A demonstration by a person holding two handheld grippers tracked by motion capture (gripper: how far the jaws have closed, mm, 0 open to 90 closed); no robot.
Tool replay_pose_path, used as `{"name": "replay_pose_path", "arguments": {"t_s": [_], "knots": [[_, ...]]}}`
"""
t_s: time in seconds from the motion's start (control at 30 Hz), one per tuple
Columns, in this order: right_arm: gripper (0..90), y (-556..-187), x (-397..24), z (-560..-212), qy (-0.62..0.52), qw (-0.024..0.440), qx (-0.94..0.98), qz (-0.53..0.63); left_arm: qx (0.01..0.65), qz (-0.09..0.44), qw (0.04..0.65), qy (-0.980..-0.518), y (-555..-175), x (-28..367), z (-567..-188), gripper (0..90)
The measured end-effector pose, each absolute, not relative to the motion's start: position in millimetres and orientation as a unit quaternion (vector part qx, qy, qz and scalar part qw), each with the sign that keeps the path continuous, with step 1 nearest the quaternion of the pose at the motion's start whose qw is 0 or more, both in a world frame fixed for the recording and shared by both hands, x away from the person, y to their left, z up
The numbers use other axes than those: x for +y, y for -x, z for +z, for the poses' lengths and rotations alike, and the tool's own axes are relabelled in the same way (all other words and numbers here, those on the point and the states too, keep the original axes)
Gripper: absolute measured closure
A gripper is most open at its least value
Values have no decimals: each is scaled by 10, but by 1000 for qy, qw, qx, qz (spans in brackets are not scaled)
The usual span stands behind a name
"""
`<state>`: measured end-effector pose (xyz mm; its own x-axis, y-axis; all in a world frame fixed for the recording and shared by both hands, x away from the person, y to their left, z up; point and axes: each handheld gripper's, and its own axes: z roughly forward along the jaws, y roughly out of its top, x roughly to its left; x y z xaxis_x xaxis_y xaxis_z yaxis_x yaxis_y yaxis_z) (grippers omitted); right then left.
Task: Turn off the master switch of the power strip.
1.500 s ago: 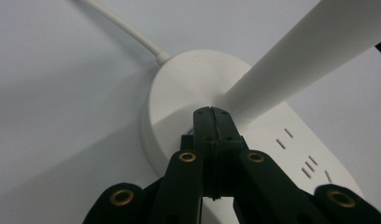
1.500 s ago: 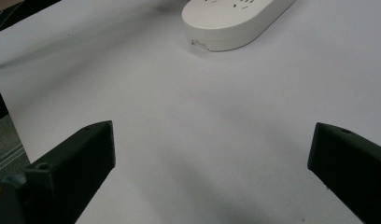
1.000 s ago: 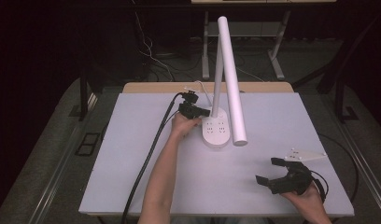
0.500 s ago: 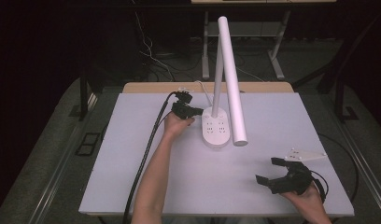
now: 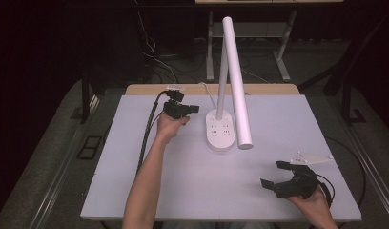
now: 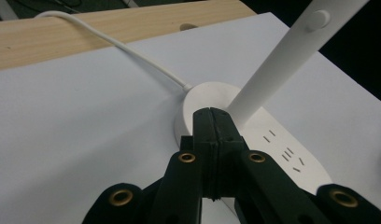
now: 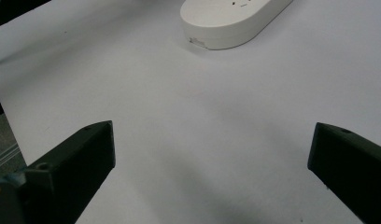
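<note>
A white desk lamp stands mid-table on an oblong socket base (image 5: pixel 220 134), with a thin post (image 5: pixel 222 76) and a long tube head (image 5: pixel 238 86) slanting down towards me. My left gripper (image 5: pixel 195 109) hovers just left of the base, jaws shut with nothing between them. In the left gripper view the shut tips (image 6: pixel 212 114) point at the round end of the base (image 6: pixel 202 95), where the post (image 6: pixel 277 60) rises. My right gripper (image 5: pixel 271 174) rests near the table's front right corner, open and empty. Its spread jaws (image 7: pixel 212 133) face the base (image 7: pixel 235 18) across bare tabletop.
A white power cable (image 6: pixel 118 46) runs from the base's back end over a wooden strip (image 5: pixel 207 89) along the table's far edge. The white tabletop (image 5: pixel 183 181) has free room on the left and front. Dark floor, cables and desk legs lie beyond.
My left gripper has drawn back to the left, away from the lamp base it was close against. The right gripper has stayed put.
</note>
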<state>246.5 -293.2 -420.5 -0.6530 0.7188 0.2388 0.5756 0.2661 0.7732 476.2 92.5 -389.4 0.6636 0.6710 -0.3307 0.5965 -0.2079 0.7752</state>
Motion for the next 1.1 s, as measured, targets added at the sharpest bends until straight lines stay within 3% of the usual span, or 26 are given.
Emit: {"name": "replay_pose_path", "arguments": {"t_s": [0.13, 0.23, 0.7, 0.9, 1.0, 1.1], "knots": [[0, -2467, -2930, -4209, -407, 82, 792, 447, 410, 39, 492, -767, -4686, 1022, -3826, 890], [0, -2464, -2927, -4207, -407, 82, 792, 447, 399, 45, 495, -771, -4620, 1092, -3771, 809], [0, -2463, -2917, -4204, -408, 83, 792, 446, 394, 34, 512, -763, -4192, 1476, -3624, 243], [0, -2462, -2904, -4207, -409, 82, 792, 446, 397, 32, 524, -753, -4001, 1668, -3615, 113], [0, -2468, -2904, -4209, -408, 83, 793, 445, 399, 24, 516, -757, -3899, 1730, -3642, 0], [0, -2467, -2909, -4206, -408, 82, 792, 446, 400, 36, 509, -762, -3774, 1781, -3671, 0]]}}
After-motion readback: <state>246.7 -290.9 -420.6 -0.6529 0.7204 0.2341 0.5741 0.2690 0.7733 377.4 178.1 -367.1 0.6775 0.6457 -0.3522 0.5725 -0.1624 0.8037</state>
